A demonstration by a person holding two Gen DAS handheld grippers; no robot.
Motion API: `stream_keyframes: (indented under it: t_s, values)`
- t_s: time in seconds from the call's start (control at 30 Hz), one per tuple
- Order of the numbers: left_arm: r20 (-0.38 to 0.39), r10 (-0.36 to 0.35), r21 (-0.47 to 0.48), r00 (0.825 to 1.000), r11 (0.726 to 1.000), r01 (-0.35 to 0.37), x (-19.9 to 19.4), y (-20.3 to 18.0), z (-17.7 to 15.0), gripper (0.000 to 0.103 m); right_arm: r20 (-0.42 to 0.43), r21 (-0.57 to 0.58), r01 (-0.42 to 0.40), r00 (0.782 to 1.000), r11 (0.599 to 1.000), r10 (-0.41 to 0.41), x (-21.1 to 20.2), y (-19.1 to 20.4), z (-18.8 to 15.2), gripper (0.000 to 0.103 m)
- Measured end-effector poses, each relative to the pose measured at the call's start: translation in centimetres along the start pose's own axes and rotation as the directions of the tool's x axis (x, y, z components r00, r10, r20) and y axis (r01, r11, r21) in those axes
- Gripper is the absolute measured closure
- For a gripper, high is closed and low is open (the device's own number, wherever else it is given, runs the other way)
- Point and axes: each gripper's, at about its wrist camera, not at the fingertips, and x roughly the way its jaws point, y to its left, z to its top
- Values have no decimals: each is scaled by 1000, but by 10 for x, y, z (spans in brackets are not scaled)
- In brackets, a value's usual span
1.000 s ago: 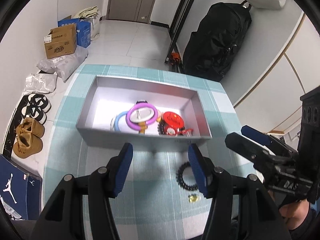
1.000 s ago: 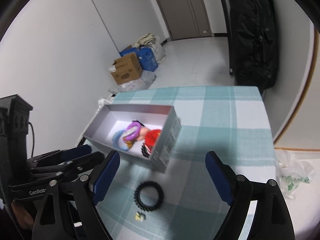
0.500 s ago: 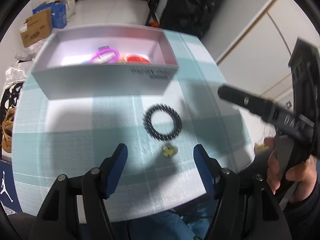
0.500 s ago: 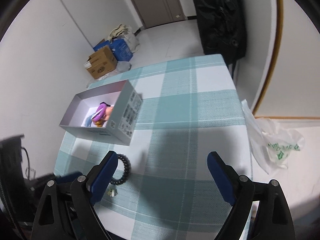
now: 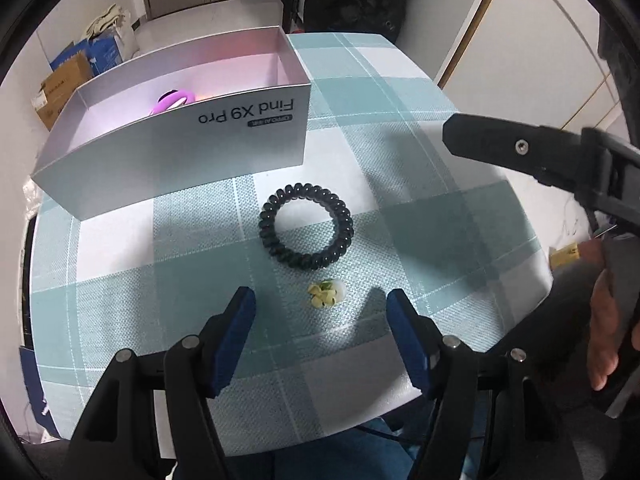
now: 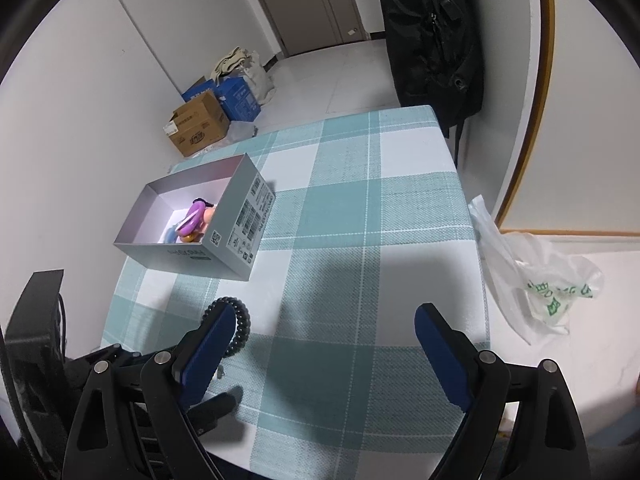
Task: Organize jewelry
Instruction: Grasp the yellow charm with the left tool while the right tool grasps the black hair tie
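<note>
A black spiral hair tie [image 5: 306, 227] lies flat on the checked tablecloth, with a small yellow-green trinket [image 5: 325, 294] just in front of it. A grey open box [image 5: 192, 148] behind them holds a purple ring [image 5: 172, 101] and other pieces. My left gripper [image 5: 322, 336] is open and empty, just short of the trinket. My right gripper [image 6: 320, 348] is open and empty above the table's near part. In the right wrist view the hair tie [image 6: 236, 324] is partly hidden by my left finger, and the box [image 6: 200, 220] lies at the left.
The table edge [image 5: 500, 344] is close on the near and right sides. A white plastic bag [image 6: 536, 280] lies on the floor at the right. A black bag [image 6: 432, 32] leans by the far wall. Cardboard boxes [image 6: 196, 124] sit on the floor.
My left gripper has pulled back from the box and dropped low behind the hair tie and trinket. My right gripper has swung out to the right.
</note>
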Motion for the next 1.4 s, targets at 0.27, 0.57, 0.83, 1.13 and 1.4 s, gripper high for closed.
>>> stream_keyframes:
  t_s: [0.27, 0.57, 0.83, 1.13, 1.4]
  values:
    - [-4, -16, -16, 1000, 1000, 16, -2, 9, -5, 82, -14, 18, 10, 1000, 1000, -10, 2, -5, -2, 11]
    - [-4, -46, -2, 999, 999, 46, -7, 10, -12, 93, -3, 5, 29, 1000, 1000, -29, 1, -1, -2, 11]
    - [89, -100, -66, 991, 992, 106, -39, 32, -12, 98, -15, 30, -18, 1000, 999, 19, 4, -2, -2, 12]
    - [218, -135, -154, 967, 973, 171, -70, 61, -13, 98, -77, -63, -70, 995, 996, 66, 23, 31, -6, 12]
    - [314, -83, -250, 946, 954, 167, -83, 92, -12, 98, -152, -262, -57, 988, 963, 18, 54, 79, -19, 23]
